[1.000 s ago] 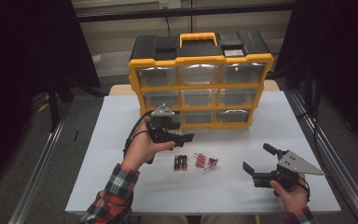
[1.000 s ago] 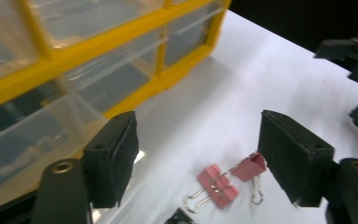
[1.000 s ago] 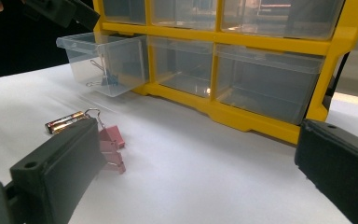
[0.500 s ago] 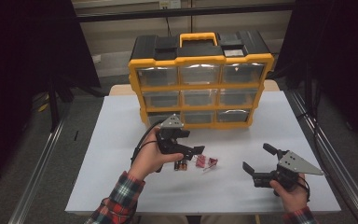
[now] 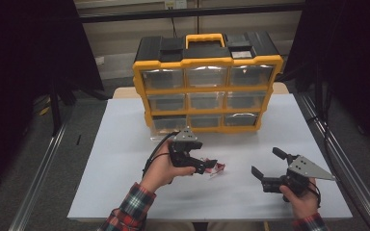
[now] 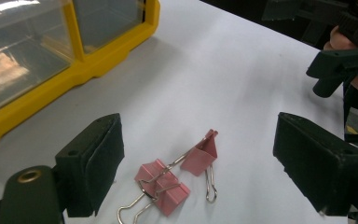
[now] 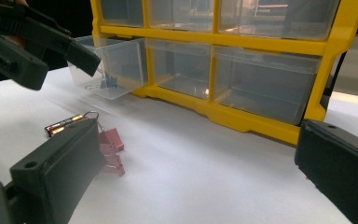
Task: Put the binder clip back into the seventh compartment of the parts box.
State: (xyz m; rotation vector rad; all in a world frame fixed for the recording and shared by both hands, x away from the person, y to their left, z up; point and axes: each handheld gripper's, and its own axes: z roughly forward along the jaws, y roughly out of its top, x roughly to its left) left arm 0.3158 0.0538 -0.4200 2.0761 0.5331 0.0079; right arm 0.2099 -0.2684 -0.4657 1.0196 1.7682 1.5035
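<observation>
Pink binder clips (image 6: 179, 175) lie on the white surface (image 5: 125, 144) between the left claw's (image 5: 211, 166) wide-apart jaws, which have just been opening, untouched, wrist tilted down. Farther right, the right claw (image 5: 266, 163) gapes level, empty, hand resting low.

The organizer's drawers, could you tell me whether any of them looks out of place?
Yes: the bottom-left drawer of the yellow organizer is pulled out, with a clip inside, while the rest sit flush. Two pink binder clips and a battery lie loose on the table.
</observation>
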